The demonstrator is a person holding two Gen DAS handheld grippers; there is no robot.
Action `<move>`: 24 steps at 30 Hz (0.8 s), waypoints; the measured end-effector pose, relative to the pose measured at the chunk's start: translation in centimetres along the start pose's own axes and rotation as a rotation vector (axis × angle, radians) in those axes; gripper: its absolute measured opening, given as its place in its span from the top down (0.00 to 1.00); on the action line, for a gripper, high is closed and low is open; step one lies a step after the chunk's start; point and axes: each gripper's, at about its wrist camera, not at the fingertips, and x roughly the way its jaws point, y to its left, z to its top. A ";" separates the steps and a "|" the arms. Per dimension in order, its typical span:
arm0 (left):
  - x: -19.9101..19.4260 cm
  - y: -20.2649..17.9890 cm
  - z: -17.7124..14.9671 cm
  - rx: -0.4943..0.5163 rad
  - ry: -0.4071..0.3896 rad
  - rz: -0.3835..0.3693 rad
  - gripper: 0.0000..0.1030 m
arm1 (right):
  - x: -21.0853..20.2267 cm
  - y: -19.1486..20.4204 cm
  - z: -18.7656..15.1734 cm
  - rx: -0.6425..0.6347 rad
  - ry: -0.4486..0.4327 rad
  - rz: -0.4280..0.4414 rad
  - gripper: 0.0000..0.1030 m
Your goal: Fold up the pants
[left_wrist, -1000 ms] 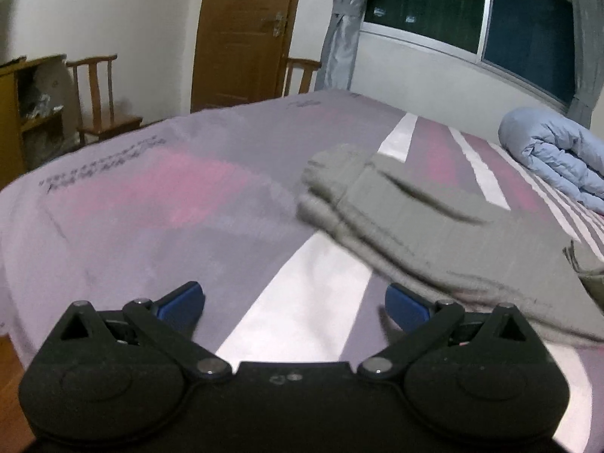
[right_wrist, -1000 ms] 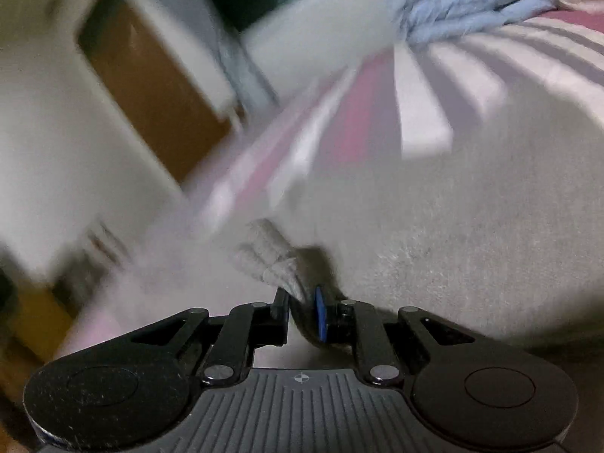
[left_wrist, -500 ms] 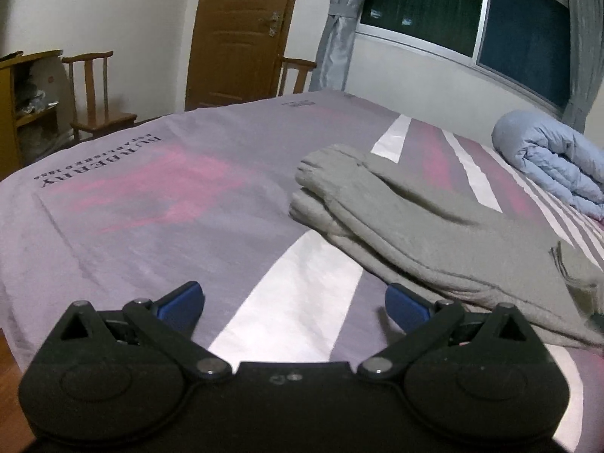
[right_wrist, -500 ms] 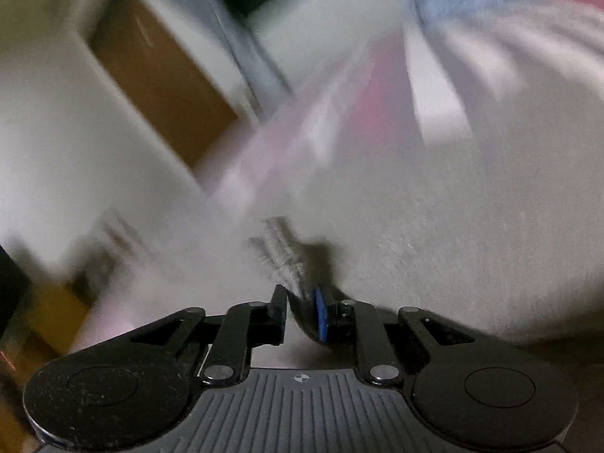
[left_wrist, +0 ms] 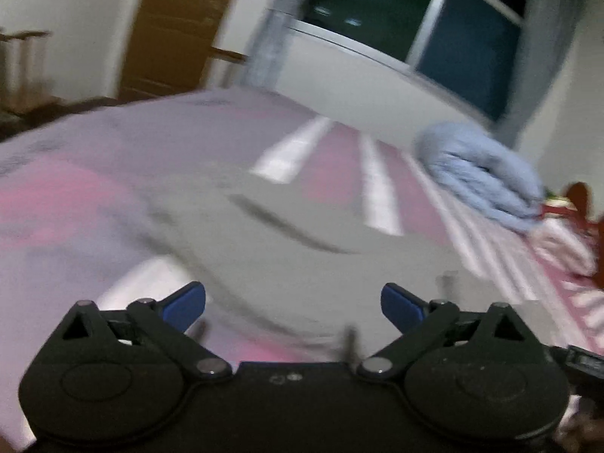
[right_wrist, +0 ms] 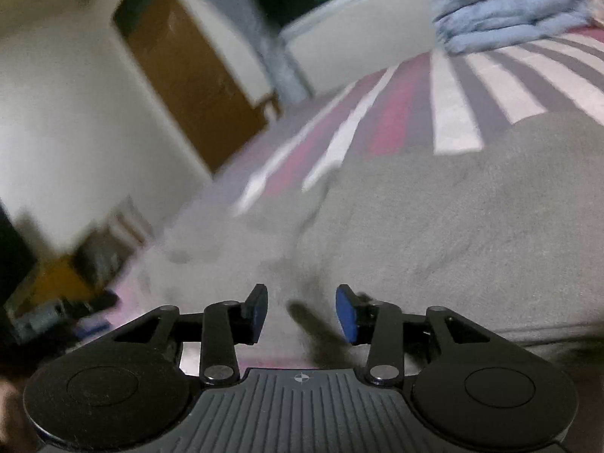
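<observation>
The grey pants [left_wrist: 287,241] lie folded lengthwise on the striped bedspread [left_wrist: 94,173]. In the left wrist view the image is blurred. My left gripper [left_wrist: 293,304] is wide open and empty, just above the near edge of the pants. In the right wrist view the pants [right_wrist: 453,219] fill the right and middle. My right gripper [right_wrist: 301,311] is open, its jaws apart over the grey cloth, holding nothing.
A rolled blue quilt [left_wrist: 483,173] lies at the far right of the bed, also in the right wrist view [right_wrist: 509,11]. A brown door [left_wrist: 170,26], a window [left_wrist: 434,19] and curtains stand behind the bed. A wooden chair [left_wrist: 22,71] is at the left.
My right gripper has opened and let go of the pants cloth it held. My left gripper has swung right and closer over the pants, still open.
</observation>
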 end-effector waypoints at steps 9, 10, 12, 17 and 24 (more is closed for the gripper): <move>5.7 -8.9 -2.2 0.104 0.161 -0.134 0.40 | -8.5 -3.1 1.8 -0.181 -0.170 -0.328 0.60; 6.0 -9.5 -2.6 0.106 0.168 -0.141 0.41 | -9.3 -4.1 2.0 -0.175 -0.168 -0.346 0.60; 6.6 -10.8 -3.1 0.106 0.181 -0.155 0.47 | -10.3 -5.5 2.1 -0.165 -0.170 -0.364 0.60; 9.3 -12.7 -3.6 0.047 0.267 -0.213 0.52 | -13.3 -8.2 1.1 -0.110 -0.190 -0.378 0.58; 11.1 -12.8 -3.7 -0.065 0.290 -0.280 0.80 | -14.3 -9.3 0.4 -0.076 -0.171 -0.375 0.38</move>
